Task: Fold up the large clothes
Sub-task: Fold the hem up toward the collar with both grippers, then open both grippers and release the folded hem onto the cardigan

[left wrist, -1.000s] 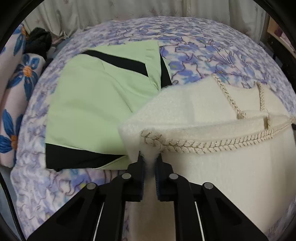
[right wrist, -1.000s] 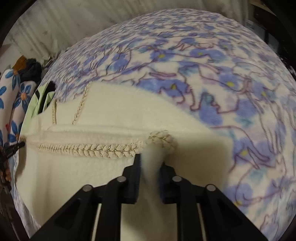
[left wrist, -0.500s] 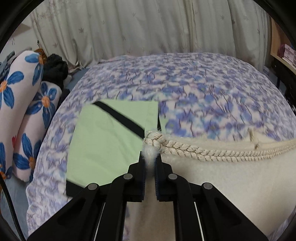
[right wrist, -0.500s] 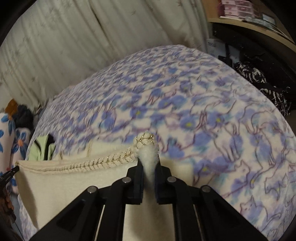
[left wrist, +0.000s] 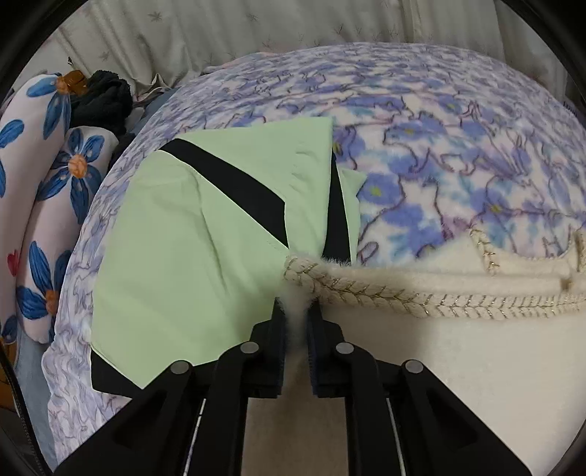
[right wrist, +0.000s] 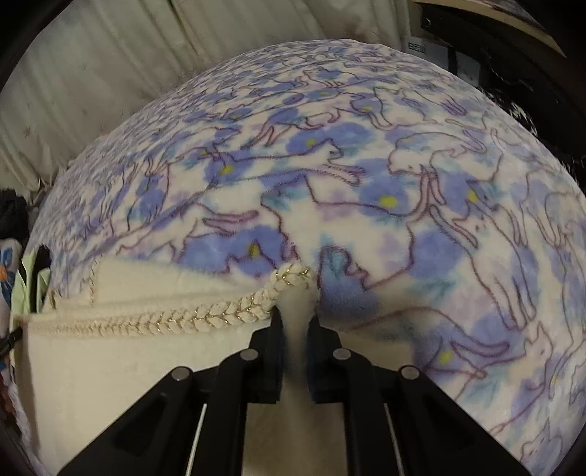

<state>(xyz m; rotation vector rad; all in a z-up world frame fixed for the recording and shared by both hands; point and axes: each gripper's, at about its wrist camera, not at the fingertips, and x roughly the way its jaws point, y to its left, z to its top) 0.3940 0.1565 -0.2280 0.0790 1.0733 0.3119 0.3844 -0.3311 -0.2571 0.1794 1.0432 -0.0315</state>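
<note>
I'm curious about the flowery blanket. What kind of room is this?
Probably a bedroom. A fleece blanket printed with blue flowers and cats covers what looks like a bed, flowered pillows lie beside it, and pale curtains hang behind. A folded green garment rests on the blanket.

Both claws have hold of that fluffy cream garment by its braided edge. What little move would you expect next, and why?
Probably lower the pinched edge onto the cream garment and let go. The left gripper, whose jaws are opening, and the right gripper pinch opposite ends of its braided trim, held above the blanket, so the fold looks unfinished.
</note>
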